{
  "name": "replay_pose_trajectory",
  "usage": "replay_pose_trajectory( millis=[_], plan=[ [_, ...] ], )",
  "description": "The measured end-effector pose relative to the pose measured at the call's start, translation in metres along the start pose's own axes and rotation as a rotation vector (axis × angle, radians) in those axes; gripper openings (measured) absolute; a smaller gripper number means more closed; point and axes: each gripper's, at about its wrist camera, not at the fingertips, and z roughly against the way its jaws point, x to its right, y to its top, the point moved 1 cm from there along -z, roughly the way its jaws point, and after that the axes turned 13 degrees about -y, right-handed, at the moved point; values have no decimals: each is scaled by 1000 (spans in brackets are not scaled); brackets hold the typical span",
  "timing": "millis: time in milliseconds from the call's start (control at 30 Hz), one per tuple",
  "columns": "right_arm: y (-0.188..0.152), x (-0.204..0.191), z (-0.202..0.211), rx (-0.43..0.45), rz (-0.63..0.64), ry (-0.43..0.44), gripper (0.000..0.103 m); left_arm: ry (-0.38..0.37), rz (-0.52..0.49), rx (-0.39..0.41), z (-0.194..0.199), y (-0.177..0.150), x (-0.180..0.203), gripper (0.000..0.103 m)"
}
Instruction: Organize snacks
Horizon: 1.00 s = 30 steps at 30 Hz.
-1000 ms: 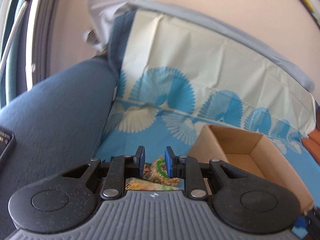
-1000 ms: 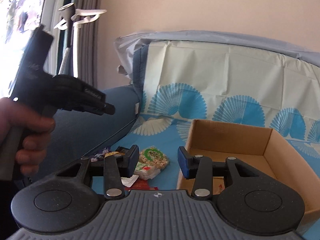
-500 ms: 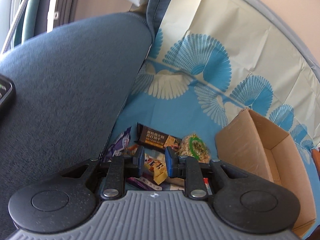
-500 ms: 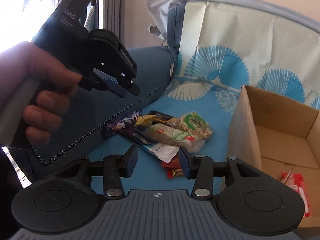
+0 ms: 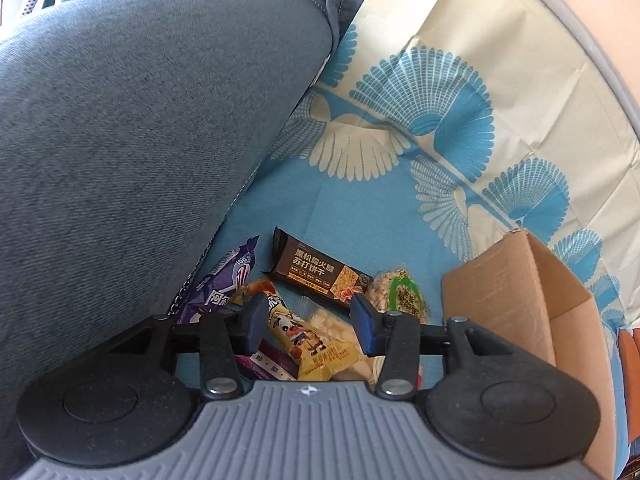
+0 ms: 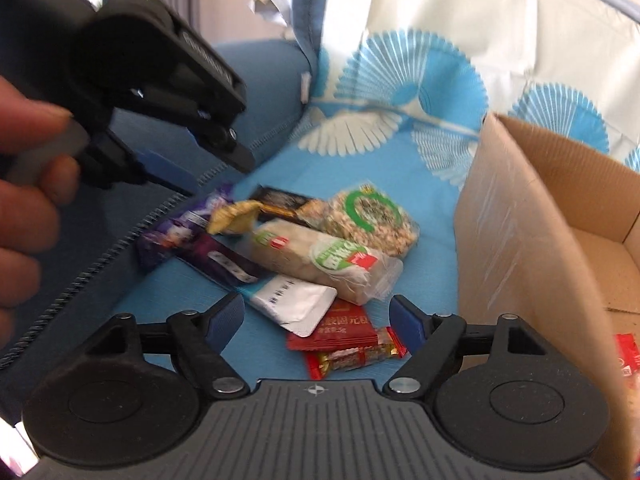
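both tongs have dipped toward the snack pile, and their jaws have spread wider than half a second ago. left tongs hover wide open and empty over the yellow cartoon packet, which lies between the jaws, left of the cardboard box. right tongs gape empty too, the red packets between their jaws, just left of the box. the pile sits beside the box, probably so transfers are short.
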Motion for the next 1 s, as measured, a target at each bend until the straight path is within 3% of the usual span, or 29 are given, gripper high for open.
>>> replay_pose_trajectory(
  millis=[300, 400, 467, 533, 633, 867, 1000],
  plan=[
    [-4, -4, -35, -91, 13, -13, 81, 57, 50, -24, -21, 3, -4, 50],
    [-5, -7, -36, -80, 39, -26, 69, 79, 37, -41, -24, 1, -3, 49],
    [-7, -8, -34, -66, 54, -27, 57, 89, 23, -51, -24, 0, -4, 41],
    [-8, -8, -32, -59, 64, -22, 57, 107, 2, -63, -23, -2, -4, 22],
    [-9, -8, -27, -50, 76, -11, 56, 118, -43, -70, -19, -5, -2, 6],
    [-10, -7, -4, -52, 83, 31, 56, 86, -103, -113, -1, -17, -3, 0],
    [-20, -11, 23, -49, 160, 69, 56, 87, -140, -115, 16, -25, 0, 0]
  ],
)
